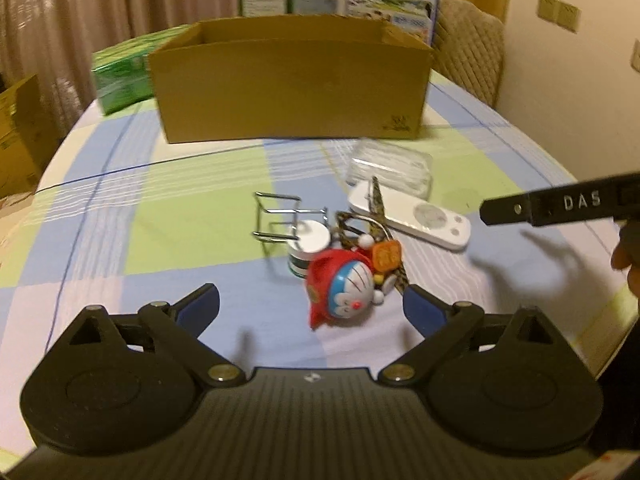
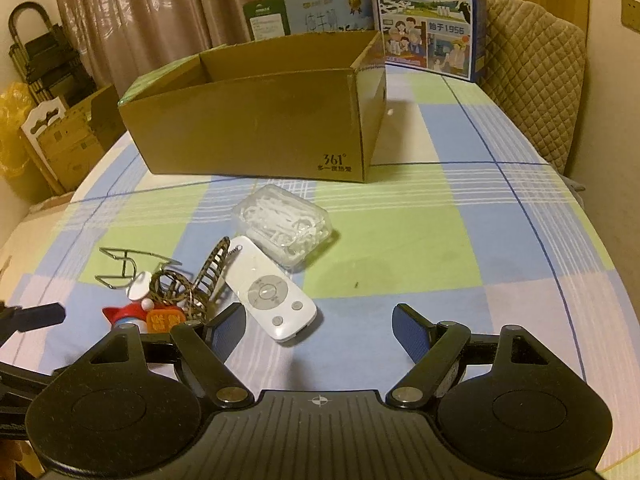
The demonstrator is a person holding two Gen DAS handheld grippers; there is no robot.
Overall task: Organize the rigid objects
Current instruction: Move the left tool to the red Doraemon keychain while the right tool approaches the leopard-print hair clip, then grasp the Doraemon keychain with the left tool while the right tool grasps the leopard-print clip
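Now both the left claw [image 1: 311, 307] and right claw [image 2: 319, 326] hang spread wide, gripping nothing, touching nothing

Each camera sits just behind its own tool, looking forward and down along the fingers across the worktop [image 1: 180, 208] toward the cardboard box [image 1: 288, 80]. The left view sits close over the red-and-blue toy [image 1: 344, 288]. The right view stands farther right, near the white remote [image 2: 272, 292]. Both views share the box, remote and toy.
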